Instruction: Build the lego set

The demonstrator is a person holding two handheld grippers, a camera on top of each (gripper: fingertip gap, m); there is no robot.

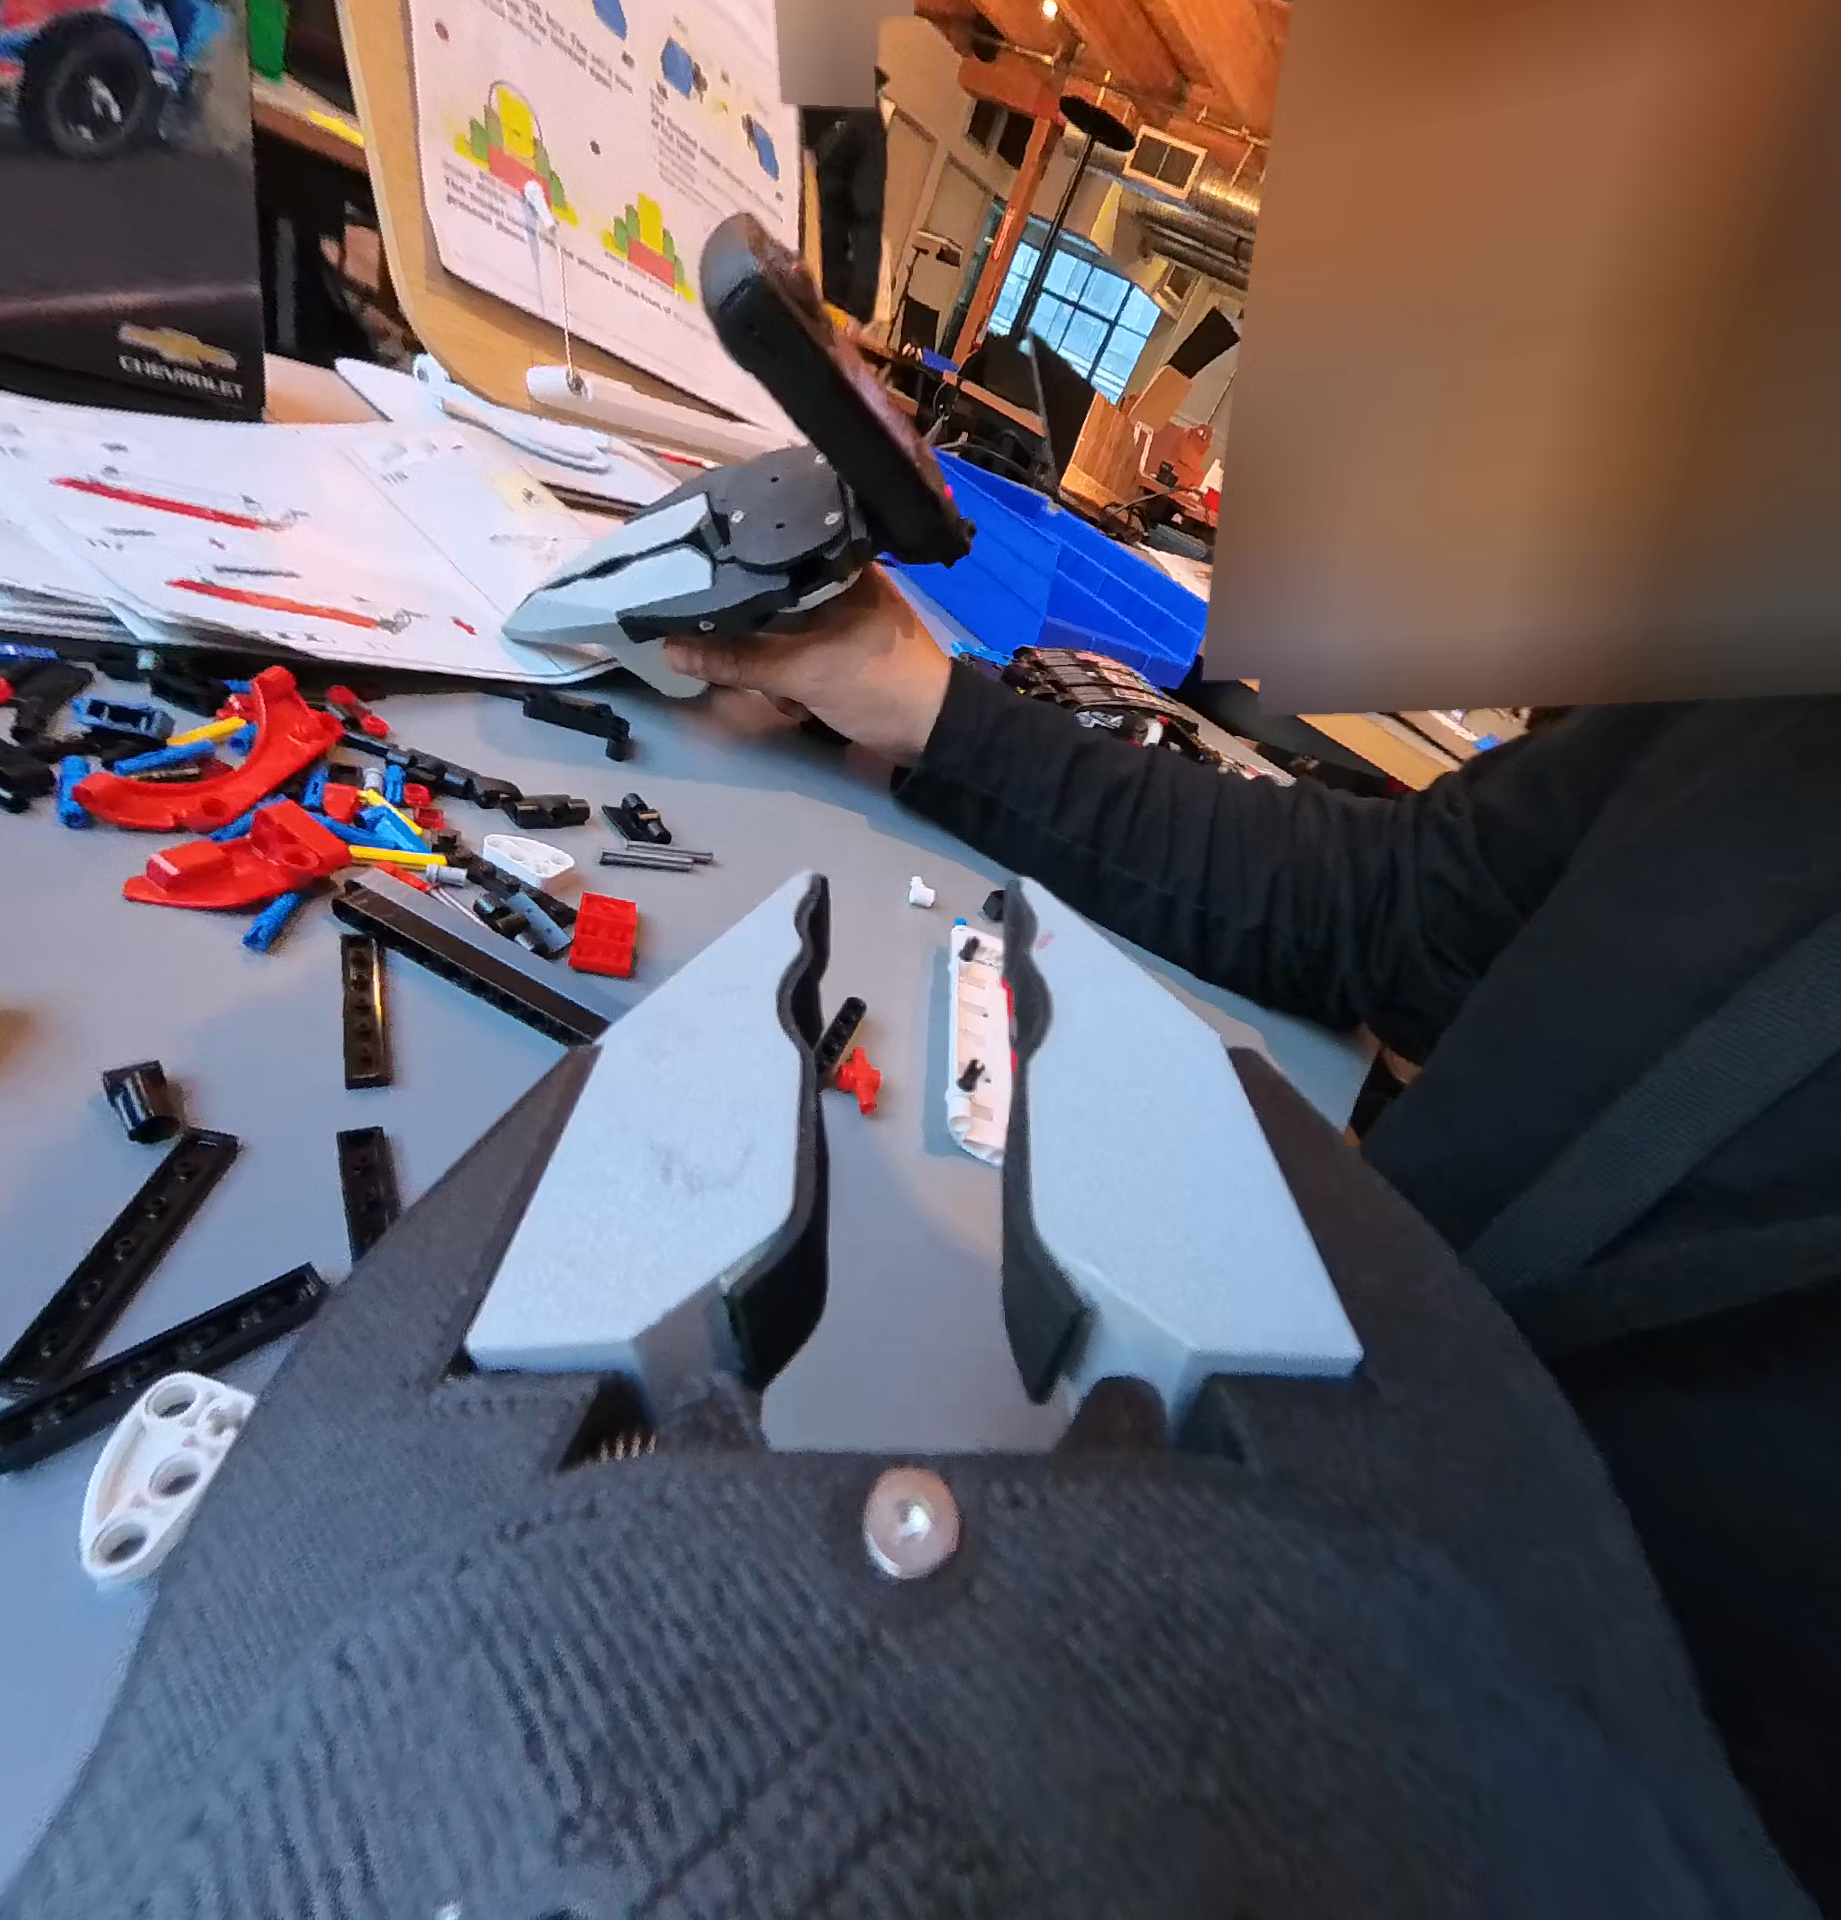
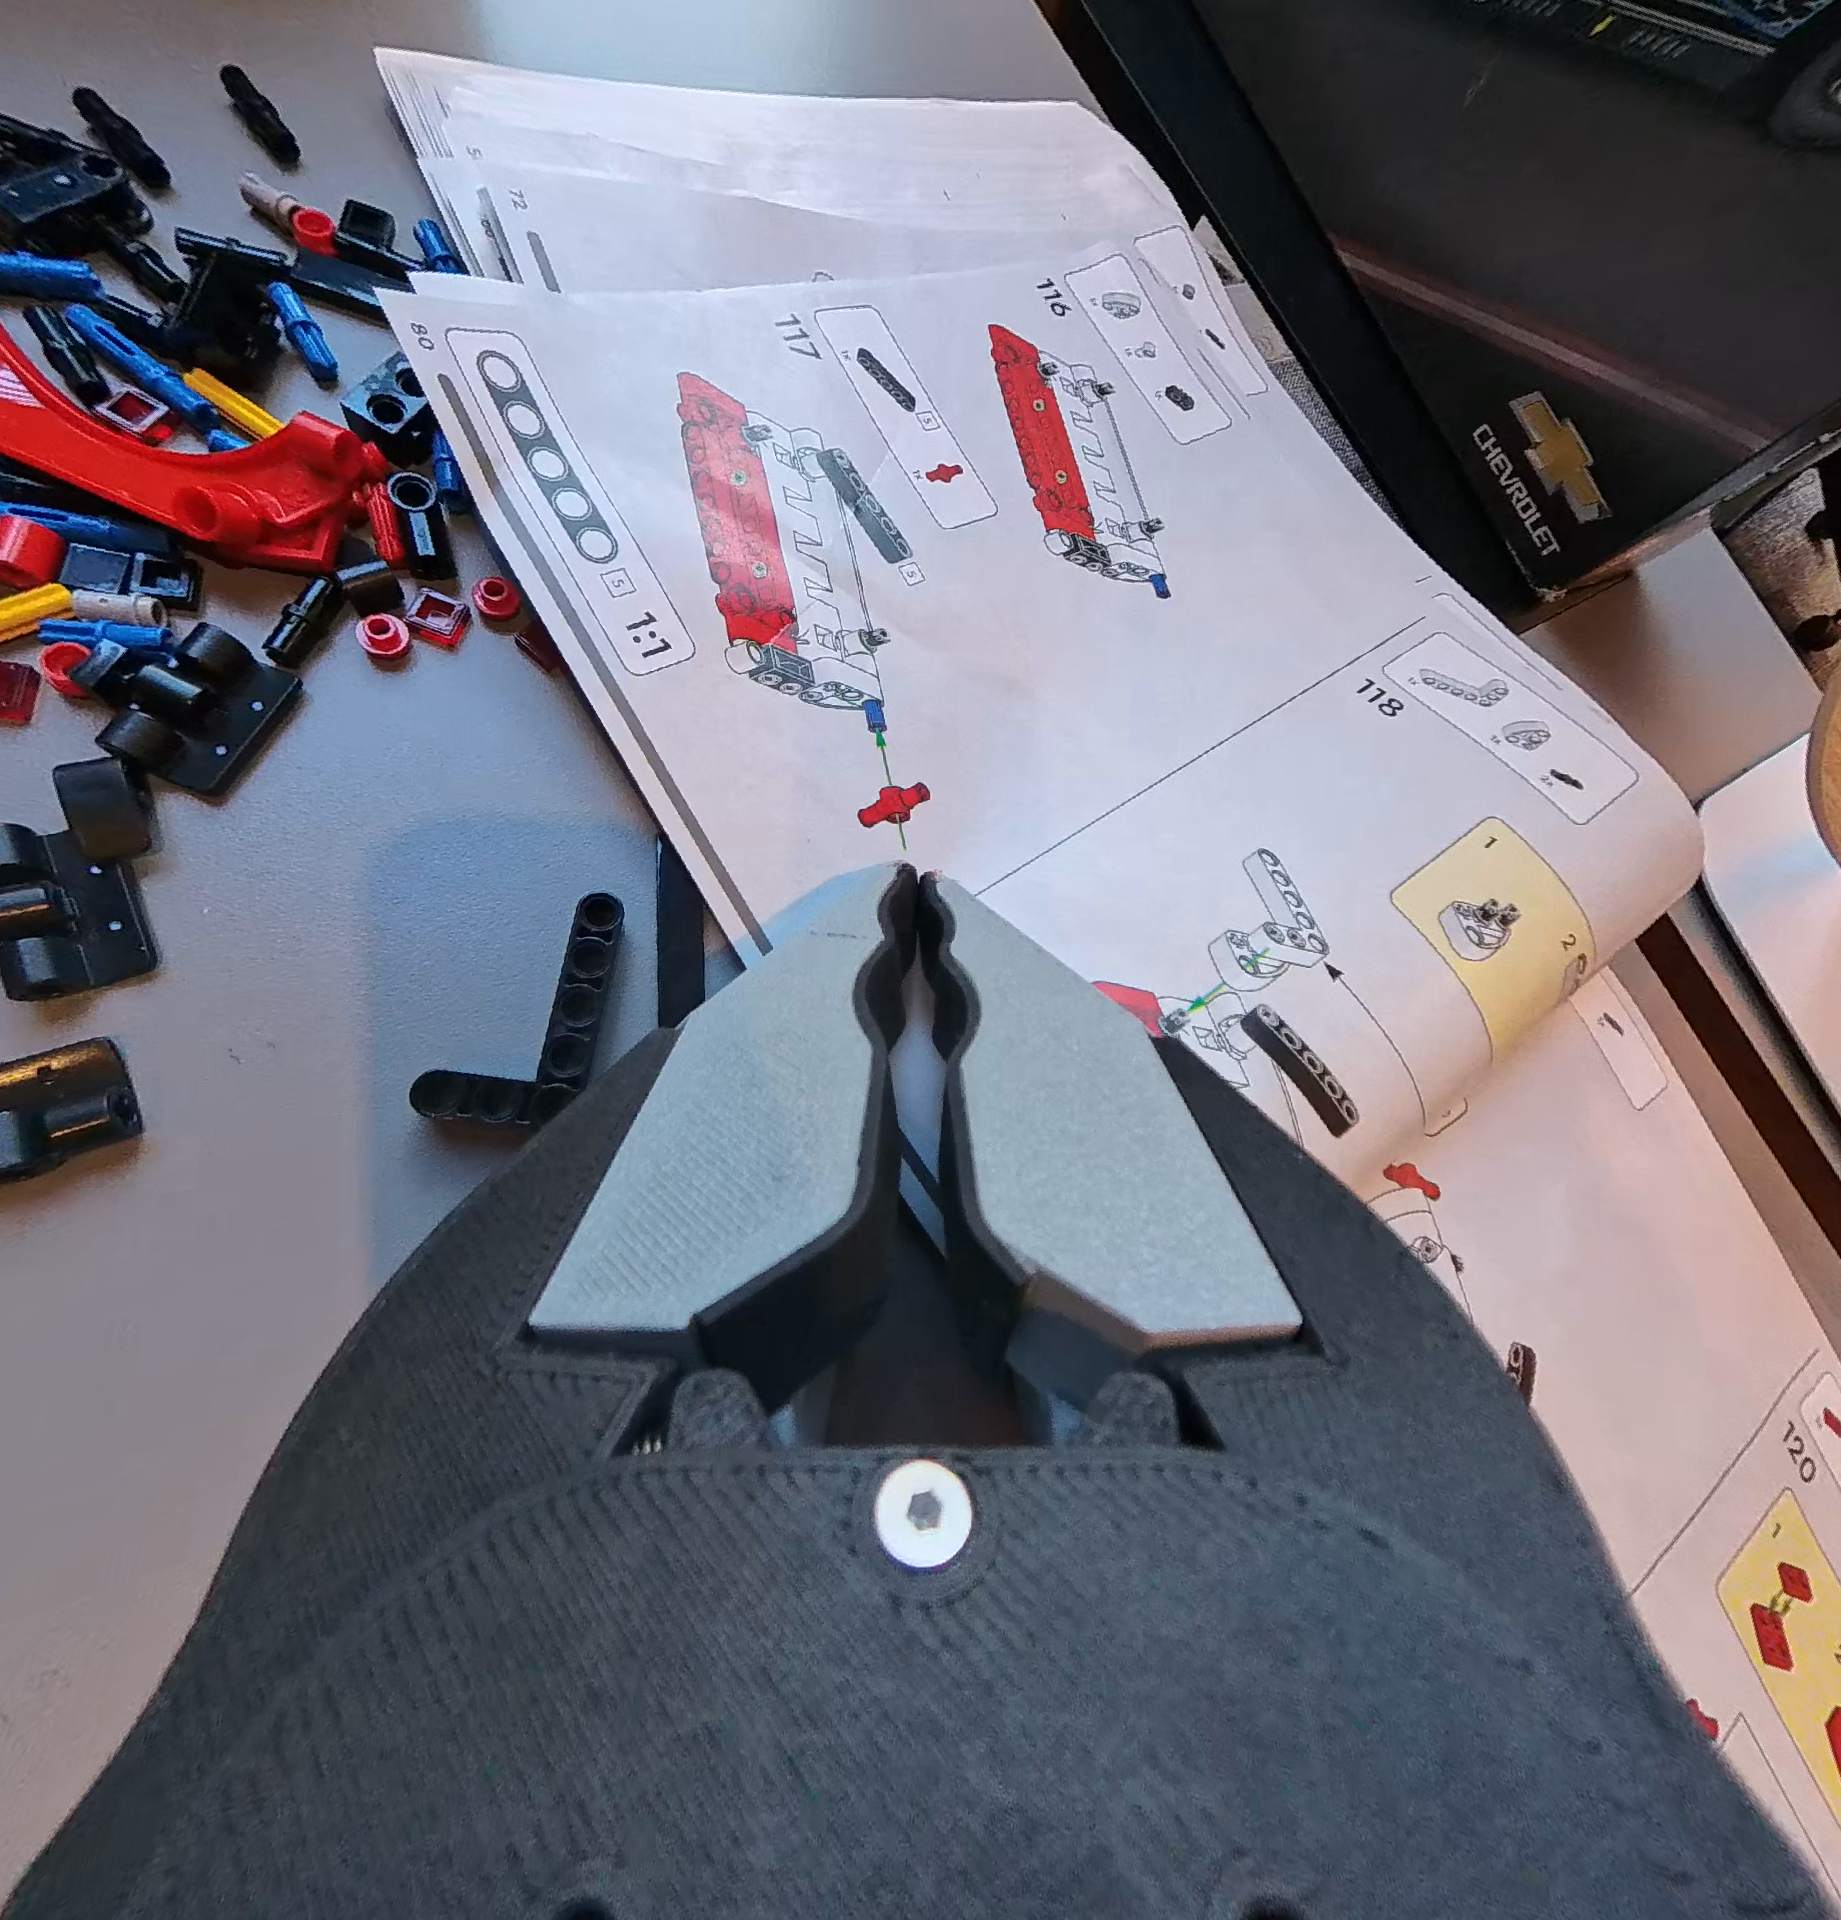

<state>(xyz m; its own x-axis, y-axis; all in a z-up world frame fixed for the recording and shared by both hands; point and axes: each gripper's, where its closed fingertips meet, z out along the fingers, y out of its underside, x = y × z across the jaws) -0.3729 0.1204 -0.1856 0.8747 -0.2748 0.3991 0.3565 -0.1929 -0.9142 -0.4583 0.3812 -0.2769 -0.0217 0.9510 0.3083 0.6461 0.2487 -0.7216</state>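
My left gripper (image 1: 916,902) is open and empty, low over the grey table (image 1: 687,758). Between and just beyond its fingers lie a white part-built assembly (image 1: 973,1049), a small red connector (image 1: 860,1081), a short black beam (image 1: 839,1029) and a tiny white piece (image 1: 921,890). My right gripper (image 2: 917,881) is shut with nothing visible in it, its tips over the open instruction booklet (image 2: 1051,665). It also shows in the left wrist view (image 1: 516,621), held by a hand at the booklet's edge (image 1: 272,540).
Loose pieces cover the table's left: red curved panels (image 1: 230,769) (image 2: 168,488), blue and yellow pins, long black beams (image 1: 116,1257), a white rounded piece (image 1: 157,1475), a black L-beam (image 2: 568,1029). A black set box (image 2: 1518,312), a blue bin (image 1: 1082,592) and a propped board with a sheet (image 1: 583,156) stand behind. The grippers' ends are close to 30 centimetres from one another. To the small red connector (image 1: 860,1081): left tips about 9 centimetres, right tips about 25 centimetres.
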